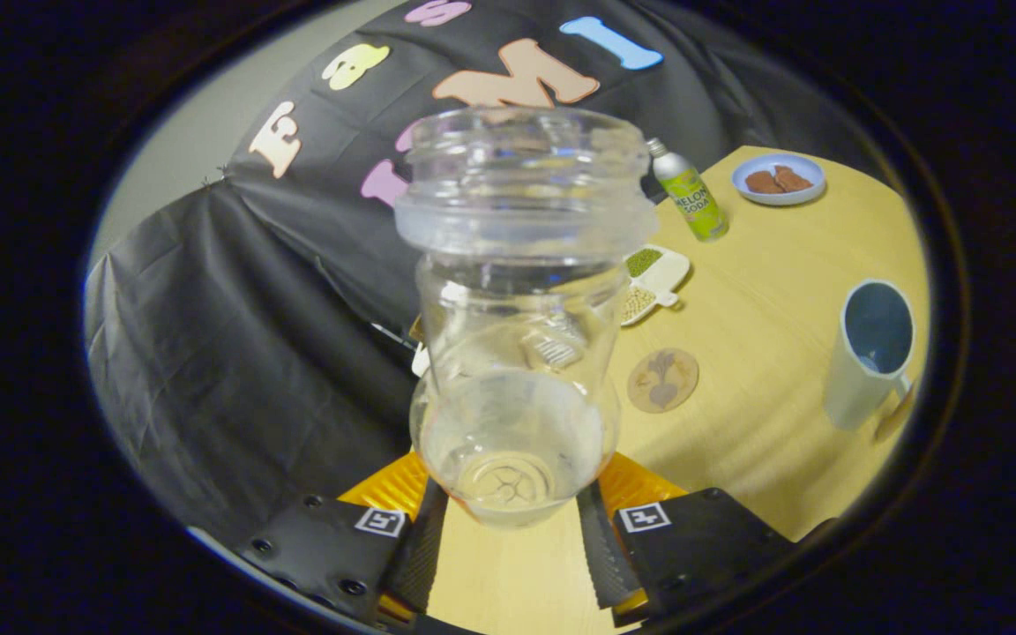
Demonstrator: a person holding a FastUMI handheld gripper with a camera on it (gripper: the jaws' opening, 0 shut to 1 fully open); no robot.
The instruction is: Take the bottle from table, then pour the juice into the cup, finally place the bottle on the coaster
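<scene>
Gripper view: you've got the clear bottle [521, 317] right in front of the lens, lifted off the table [764, 353] and tilted.
Gripper [512, 538]: your two fingers are closed in on the bottle's lower body, one ribbed pad [420, 547] pressed to each side, so it's firmly pinched.
Bottle: open wide mouth at the far end, base nearest you, looks clear right through; I can't tell whether any juice is inside.
Cup [870, 353]: pale mug with a blue inside, standing on the table well off to the right of the bottle.
Coaster [663, 380]: round, brown, patterned, lying flat between the bottle and the cup, nothing on it.
Snack tray [653, 282]: white divided dish with green and pale grains, just beyond the coaster.
Can [691, 196]: green soda can, further back.
Plate [778, 180]: small blue plate of brown pieces, at the far edge.
</scene>
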